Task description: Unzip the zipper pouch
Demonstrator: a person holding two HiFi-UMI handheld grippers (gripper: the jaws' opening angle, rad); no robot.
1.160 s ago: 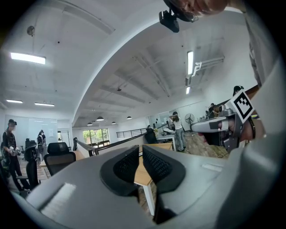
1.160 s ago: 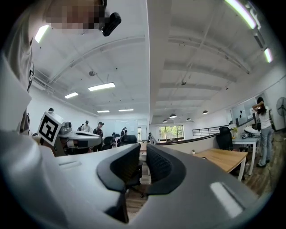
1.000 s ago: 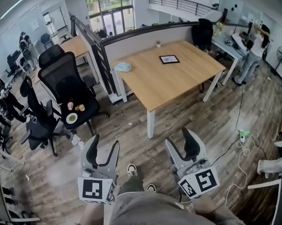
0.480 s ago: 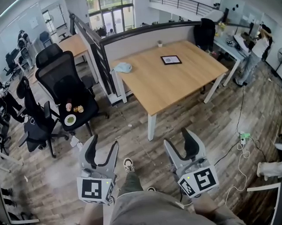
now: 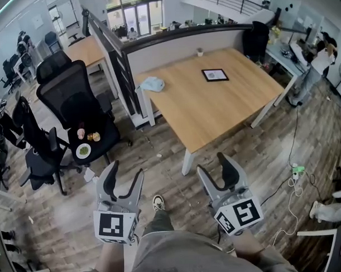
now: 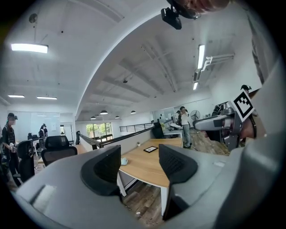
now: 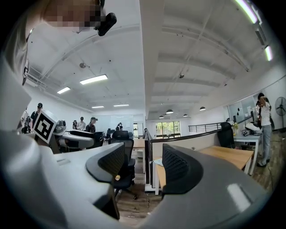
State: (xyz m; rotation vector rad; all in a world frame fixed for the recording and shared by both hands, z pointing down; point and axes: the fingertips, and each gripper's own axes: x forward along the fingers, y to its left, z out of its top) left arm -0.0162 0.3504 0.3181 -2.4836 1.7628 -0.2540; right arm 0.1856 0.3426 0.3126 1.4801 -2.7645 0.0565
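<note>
A light blue pouch (image 5: 152,83) lies near the left corner of the wooden table (image 5: 214,106), far ahead of both grippers. It also shows small between the jaws in the left gripper view (image 6: 124,161) and the right gripper view (image 7: 157,162). My left gripper (image 5: 124,179) is held over the floor, open; its jaws have just been opening, with nothing between them. My right gripper (image 5: 217,173) is beside it, open and empty, just short of the table's near corner. Both point level toward the table.
A black-framed tablet (image 5: 214,75) and a small cup (image 5: 200,51) sit on the table's far part. A black office chair (image 5: 74,105) at the left carries a plate (image 5: 83,151) and small items. A partition (image 5: 173,46) runs behind the table. Cables (image 5: 292,181) lie on the floor at right.
The person has stepped forward: the table and chair have come nearer in the head view. Both grippers keep their place in that view, still apart from everything.
</note>
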